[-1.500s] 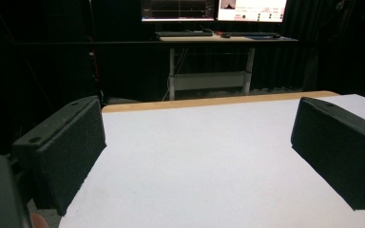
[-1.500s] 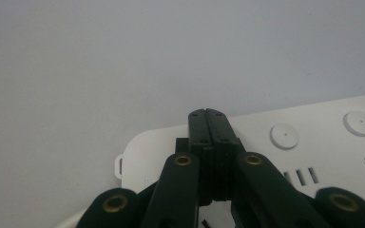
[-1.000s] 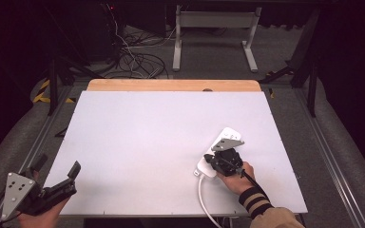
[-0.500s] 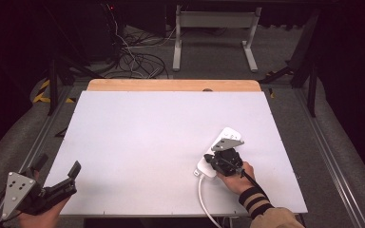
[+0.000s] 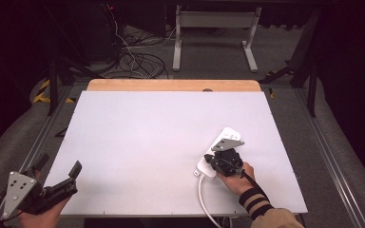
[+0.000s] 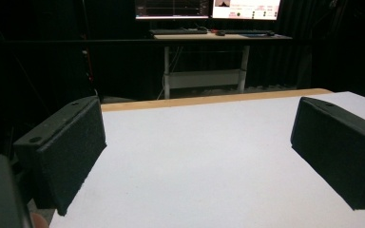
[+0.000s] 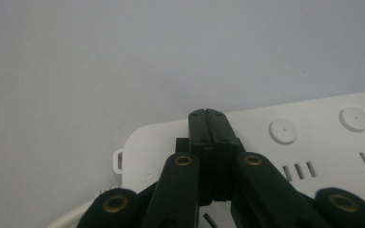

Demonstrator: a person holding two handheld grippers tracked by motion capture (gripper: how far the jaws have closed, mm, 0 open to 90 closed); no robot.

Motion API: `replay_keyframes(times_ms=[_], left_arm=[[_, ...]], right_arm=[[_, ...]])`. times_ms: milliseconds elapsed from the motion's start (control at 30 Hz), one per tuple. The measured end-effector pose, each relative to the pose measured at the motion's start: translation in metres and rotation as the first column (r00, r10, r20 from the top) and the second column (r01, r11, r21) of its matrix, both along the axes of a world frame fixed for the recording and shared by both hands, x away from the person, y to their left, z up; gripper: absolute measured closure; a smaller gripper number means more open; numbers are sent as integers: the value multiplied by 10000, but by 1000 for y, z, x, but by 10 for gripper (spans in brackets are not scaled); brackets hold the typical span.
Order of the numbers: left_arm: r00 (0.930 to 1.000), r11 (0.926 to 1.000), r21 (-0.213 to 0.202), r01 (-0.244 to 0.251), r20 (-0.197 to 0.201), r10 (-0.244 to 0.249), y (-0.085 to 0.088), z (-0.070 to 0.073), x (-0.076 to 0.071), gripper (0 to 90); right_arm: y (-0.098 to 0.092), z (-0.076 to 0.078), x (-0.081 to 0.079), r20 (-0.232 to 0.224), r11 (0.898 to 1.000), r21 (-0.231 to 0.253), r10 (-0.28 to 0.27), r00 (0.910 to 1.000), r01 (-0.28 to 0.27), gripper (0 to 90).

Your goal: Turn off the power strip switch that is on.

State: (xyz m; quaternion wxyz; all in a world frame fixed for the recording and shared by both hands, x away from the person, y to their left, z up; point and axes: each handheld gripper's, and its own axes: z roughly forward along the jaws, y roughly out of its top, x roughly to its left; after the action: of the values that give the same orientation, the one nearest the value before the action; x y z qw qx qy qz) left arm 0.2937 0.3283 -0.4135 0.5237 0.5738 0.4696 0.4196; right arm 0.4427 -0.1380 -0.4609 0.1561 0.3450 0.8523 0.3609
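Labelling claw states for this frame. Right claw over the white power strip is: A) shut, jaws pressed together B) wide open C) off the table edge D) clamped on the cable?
A: the right claw has its black jaws pressed together, nothing between them, over the white plastic power strip.

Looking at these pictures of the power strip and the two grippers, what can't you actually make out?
- Power strip, high view: its near half lies under the right gripper and hand.
- Right gripper view: jaws shut over the strip; contact with it or a switch cannot be told.
- White cable, high view: cut off at the bottom edge.
- Left gripper: the strip is cut by the right edge.
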Motion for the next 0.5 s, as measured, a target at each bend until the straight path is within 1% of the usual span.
replay_keyframes(times_ms=[33,100,267,333,367,400,500], left_arm=[[10000,10000,-9,-2,-15,2,0,0,0,49],[10000,10000,22,17,-47,-17,-1,-1,1,49],[10000,9999,121,63,-61,-62,-2,-1,1,49],[9999,9999,96,70,-86,-69,-2,-1,1,49],[9999,9999,92,55,-95,-54,-2,-1,1,49],[9999,10000,77,60,-96,-59,-2,-1,1,49],[9999,9999,79,72,-94,-71,-2,-1,2,49]], right_arm=[[-1,0,0,-24,9999,120,-4,10000,4,900],[-1,0,0,-51,9999,137,5,10000,-4,900],[-1,0,-1,-39,10000,75,11,10000,-11,900],[-1,0,-1,19,10000,21,23,10000,-23,900],[-2,1,-1,86,9999,107,58,9999,-59,900],[-2,2,-1,44,9997,223,24,10000,-25,900],[-3,2,-1,73,9997,218,64,10000,-65,900]])
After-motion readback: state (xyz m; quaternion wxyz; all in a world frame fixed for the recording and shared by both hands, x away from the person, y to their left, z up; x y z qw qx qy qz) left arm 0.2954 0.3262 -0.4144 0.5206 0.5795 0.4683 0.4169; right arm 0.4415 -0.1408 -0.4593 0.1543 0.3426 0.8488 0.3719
